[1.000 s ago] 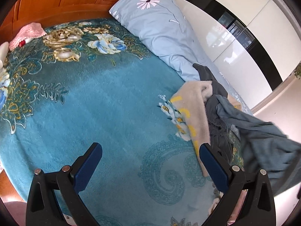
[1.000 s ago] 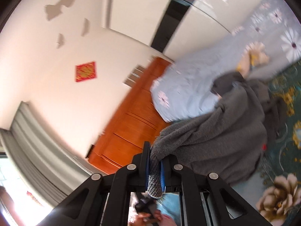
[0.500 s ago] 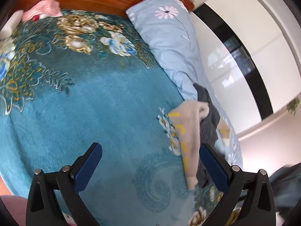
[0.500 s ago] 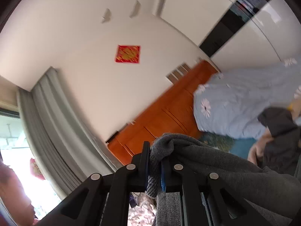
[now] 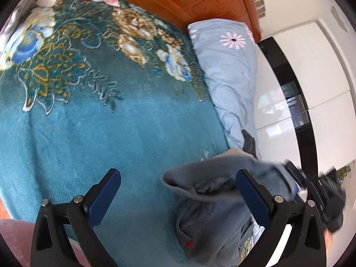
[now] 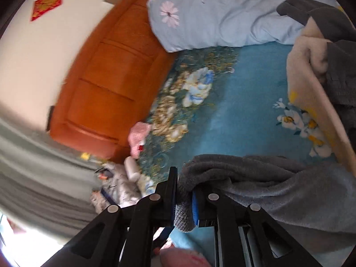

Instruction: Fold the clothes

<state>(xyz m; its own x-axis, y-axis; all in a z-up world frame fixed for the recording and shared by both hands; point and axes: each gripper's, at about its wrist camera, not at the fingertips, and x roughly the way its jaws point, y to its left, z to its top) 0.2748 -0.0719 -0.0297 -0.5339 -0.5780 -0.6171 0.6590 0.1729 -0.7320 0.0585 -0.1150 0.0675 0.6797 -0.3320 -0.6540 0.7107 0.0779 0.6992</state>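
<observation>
While motion blur smears much of both views, the grey garment (image 6: 278,191) reads clearly enough: a soft, fleecy knit, bunched in thick folds across the lower right of the right wrist frame, its far end cut off by the frame edge. The right gripper (image 6: 183,200) is pressed together on a ribbed edge of it. In the left wrist view the garment (image 5: 213,202) hangs crumpled at lower right over the bed (image 5: 111,133), a small red mark near its lower fold; its right part blurs into a dark shape I cannot make out. The left gripper (image 5: 178,193) is spread wide and holds nothing, its right finger crossing in front of the cloth. A plush teal blanket with gold and blue flowers covers the bed. At right in the right wrist view lies a pile (image 6: 316,84) of beige and dark clothes, partly cut off. A pale blue pillow (image 5: 231,66) lies against the wooden headboard (image 5: 200,0).
</observation>
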